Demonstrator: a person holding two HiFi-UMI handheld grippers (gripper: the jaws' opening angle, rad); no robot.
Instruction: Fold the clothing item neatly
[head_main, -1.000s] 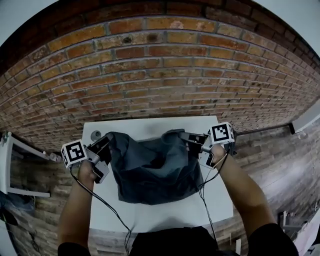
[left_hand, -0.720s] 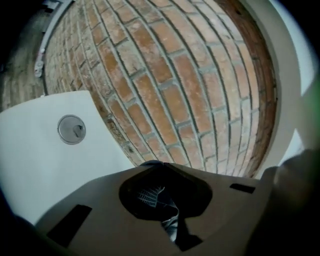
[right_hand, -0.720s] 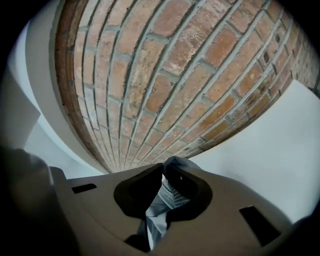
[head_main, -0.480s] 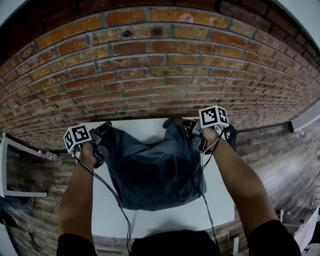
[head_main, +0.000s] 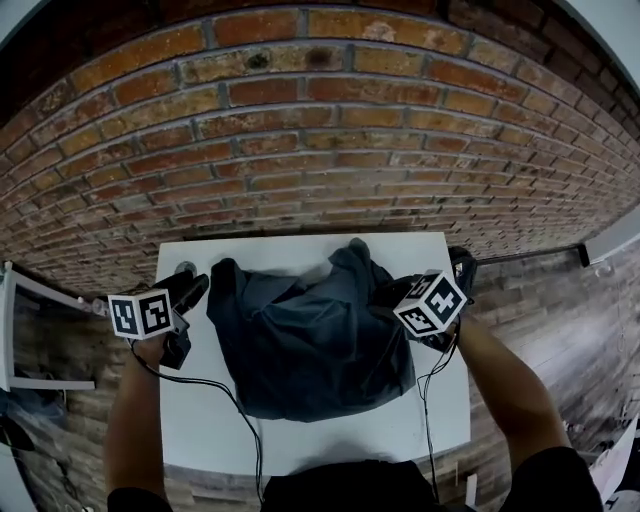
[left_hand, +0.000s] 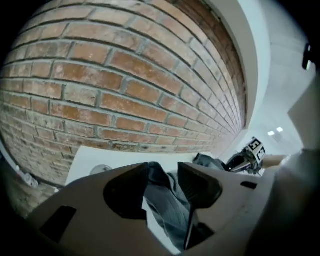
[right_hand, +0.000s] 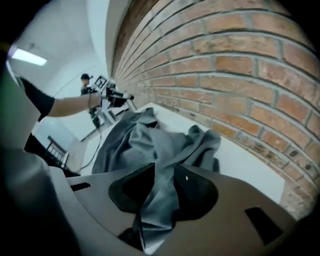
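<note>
2 jaw pairs have just been opening: left tool (left_hand: 162, 182) and right tool (right_hand: 164, 182) spread, grey garment (head_main: 310, 340) between each.

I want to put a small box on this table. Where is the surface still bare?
Free: the wide near strip of the table, between the hem of the garment and the near edge; also a thin strip beside the brick wall. Crowded: the middle, covered by the garment. The side margins are narrow.
</note>
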